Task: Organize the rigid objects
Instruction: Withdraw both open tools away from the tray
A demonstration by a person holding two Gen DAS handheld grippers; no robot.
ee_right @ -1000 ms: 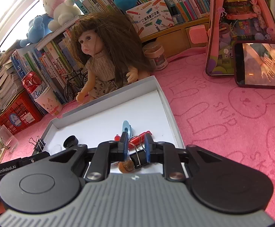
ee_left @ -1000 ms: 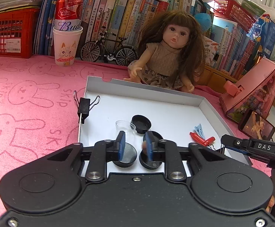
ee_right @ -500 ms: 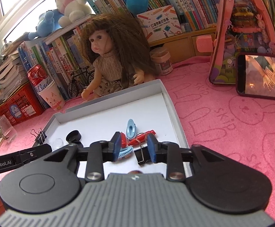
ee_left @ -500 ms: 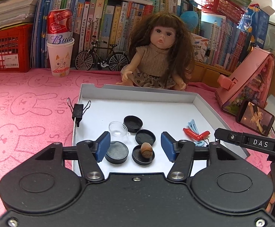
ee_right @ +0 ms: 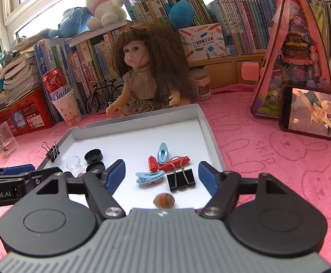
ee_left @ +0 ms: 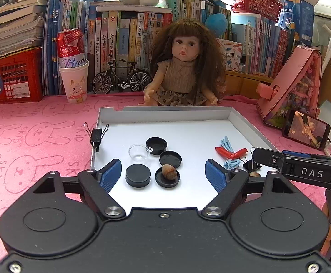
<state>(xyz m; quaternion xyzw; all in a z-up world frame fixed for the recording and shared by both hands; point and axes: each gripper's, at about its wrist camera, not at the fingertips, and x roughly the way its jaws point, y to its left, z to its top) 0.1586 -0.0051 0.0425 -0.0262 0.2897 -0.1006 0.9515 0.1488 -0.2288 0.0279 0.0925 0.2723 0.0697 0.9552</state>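
Note:
A white tray [ee_left: 240,122] holds small items. In the left wrist view my left gripper [ee_left: 164,174] is open and empty, above several black lids [ee_left: 138,175]; a brown snail shell [ee_left: 169,171] sits in one lid [ee_left: 167,178], beside a clear dome [ee_left: 139,152]. In the right wrist view my right gripper [ee_right: 161,174] is open and empty, above a black binder clip [ee_right: 181,179], blue hair clips [ee_right: 149,177], red clips [ee_right: 176,162] and a second brown shell [ee_right: 164,199]. The tray [ee_right: 207,132] shows there too.
A doll [ee_left: 183,68] sits behind the tray. A second binder clip [ee_left: 96,134] hangs on the tray's left rim. A paper cup with a can [ee_left: 74,84], a toy bicycle [ee_left: 122,77], a pink toy house [ee_left: 295,86] and a phone [ee_left: 306,132] stand on the pink cloth.
Both grippers opened and drew back and up. The left let a brown shell go into a black lid; the right let go among the clips, a shell lying near its base.

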